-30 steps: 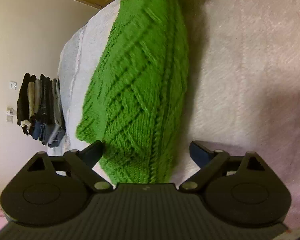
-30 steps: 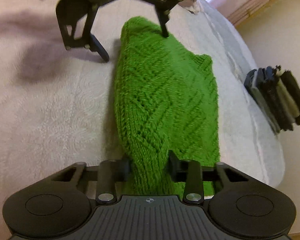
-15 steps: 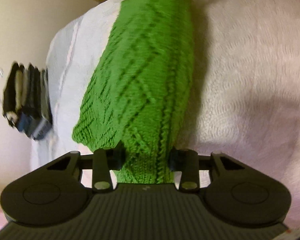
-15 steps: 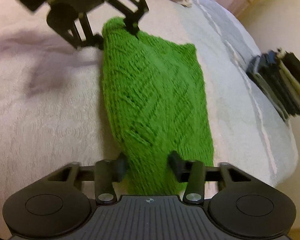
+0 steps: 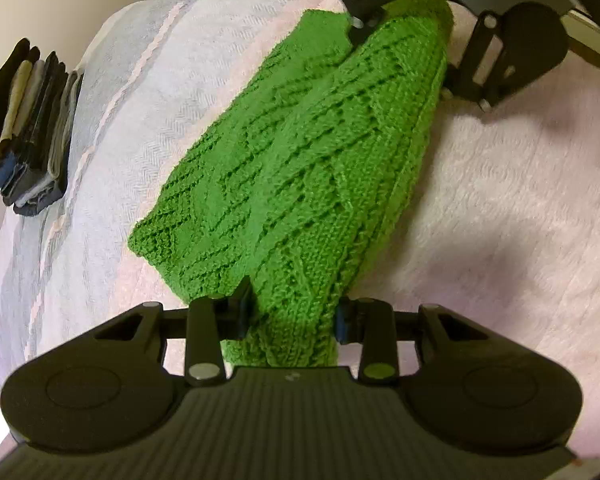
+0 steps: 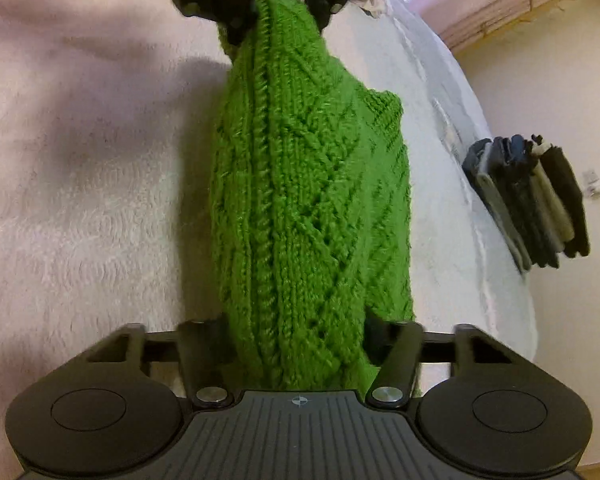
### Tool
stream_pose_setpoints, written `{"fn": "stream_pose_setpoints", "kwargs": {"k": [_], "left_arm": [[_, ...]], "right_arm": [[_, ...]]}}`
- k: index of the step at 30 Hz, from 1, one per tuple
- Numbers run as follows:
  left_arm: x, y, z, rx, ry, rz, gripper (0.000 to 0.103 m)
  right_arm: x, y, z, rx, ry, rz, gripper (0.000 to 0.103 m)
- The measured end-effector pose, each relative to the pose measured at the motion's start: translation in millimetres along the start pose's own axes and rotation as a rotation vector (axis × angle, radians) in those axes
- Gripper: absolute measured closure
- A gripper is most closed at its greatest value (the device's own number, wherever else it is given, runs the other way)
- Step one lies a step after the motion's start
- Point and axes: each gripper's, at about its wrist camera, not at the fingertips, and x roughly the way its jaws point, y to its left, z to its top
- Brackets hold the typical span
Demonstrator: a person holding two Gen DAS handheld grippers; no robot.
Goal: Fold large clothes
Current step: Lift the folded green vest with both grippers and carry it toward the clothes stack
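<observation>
- A stack of folded dark clothes (image 5: 24, 128) sits at the bed's far-left edge, well apart from the green knitted garment (image 5: 300, 168), in the left wrist view.
- The green knitted garment lies stretched across the pale bedspread (image 5: 500, 208), bunched into a narrow band between the two tools.
- The left gripper (image 5: 292, 314) has closed to a narrow gap and pinches the garment's near end; cloth fills the space between its pads.
- The right gripper (image 6: 296, 340) has just been closing its jaws on the garment's other end, knit pressed between both fingers.
- Seen from there, the stack of clothes lies right of the garment.
</observation>
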Motion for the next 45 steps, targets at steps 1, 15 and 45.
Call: {"fn": "stream_pose_setpoints", "kwargs": {"k": [1, 15, 45], "left_arm": [[-3.4, 2.1, 3.5, -0.002, 0.001, -0.005, 0.071], [-130.8, -31.0, 53.1, -0.087, -0.014, -0.142, 0.071], [-160.3, 70.1, 276.2, -0.258, 0.051, -0.034, 0.072]], "right_arm": [[-6.8, -5.9, 0.3, -0.001, 0.004, 0.016, 0.069], [-158.1, -93.4, -11.9, -0.026, 0.062, 0.332, 0.074], [-210.5, -323.9, -135.9, -0.157, -0.11, 0.301, 0.074]]}}
